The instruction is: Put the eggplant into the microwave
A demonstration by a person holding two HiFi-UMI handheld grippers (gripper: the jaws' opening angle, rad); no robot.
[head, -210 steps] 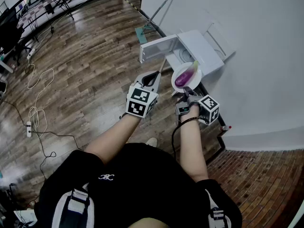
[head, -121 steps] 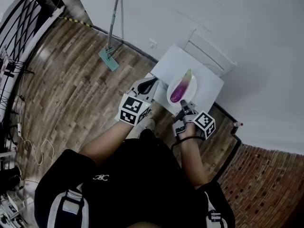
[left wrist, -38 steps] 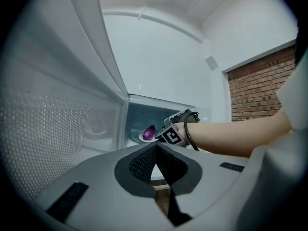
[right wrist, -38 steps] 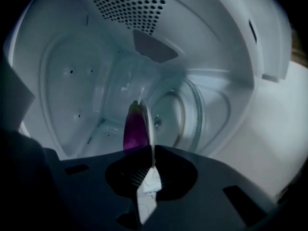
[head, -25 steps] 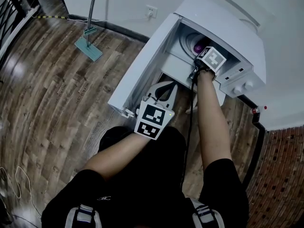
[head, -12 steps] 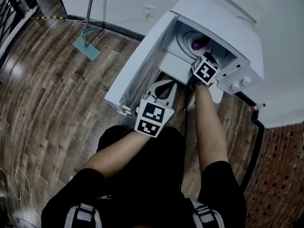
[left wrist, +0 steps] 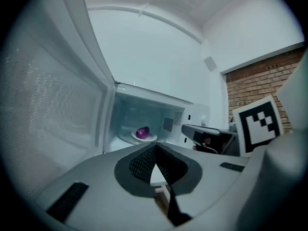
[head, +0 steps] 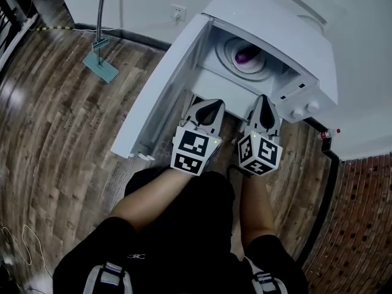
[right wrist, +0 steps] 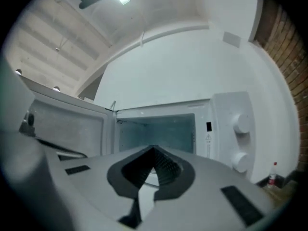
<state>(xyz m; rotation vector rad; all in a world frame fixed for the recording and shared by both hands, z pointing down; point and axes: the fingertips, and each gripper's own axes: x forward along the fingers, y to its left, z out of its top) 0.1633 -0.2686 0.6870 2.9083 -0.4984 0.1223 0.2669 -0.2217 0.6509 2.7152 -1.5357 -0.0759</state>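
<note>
The purple eggplant (head: 247,55) lies on a white plate (head: 230,52) inside the open white microwave (head: 275,23); the left gripper view also shows the eggplant (left wrist: 142,132) deep in the cavity. The door (head: 165,84) hangs wide open to the left. Both grippers hover side by side just outside the opening, pointing at it. My left gripper (head: 210,106) (left wrist: 155,148) is shut and empty. My right gripper (head: 263,100) (right wrist: 154,150) is shut too, holding nothing. In the right gripper view the jaws hide the eggplant; only the cavity (right wrist: 159,129) and the knobs (right wrist: 242,123) show.
A mop (head: 98,60) leans against the wall at the left, near a wall socket (head: 179,12). A small red-capped bottle (head: 327,133) stands on the floor right of the microwave. Wooden floor spreads to the left, brick paving to the lower right.
My right gripper has pulled back out of the cavity, leaving the plate and eggplant inside, and now sits beside the left one. The left gripper shifted slightly towards the opening.
</note>
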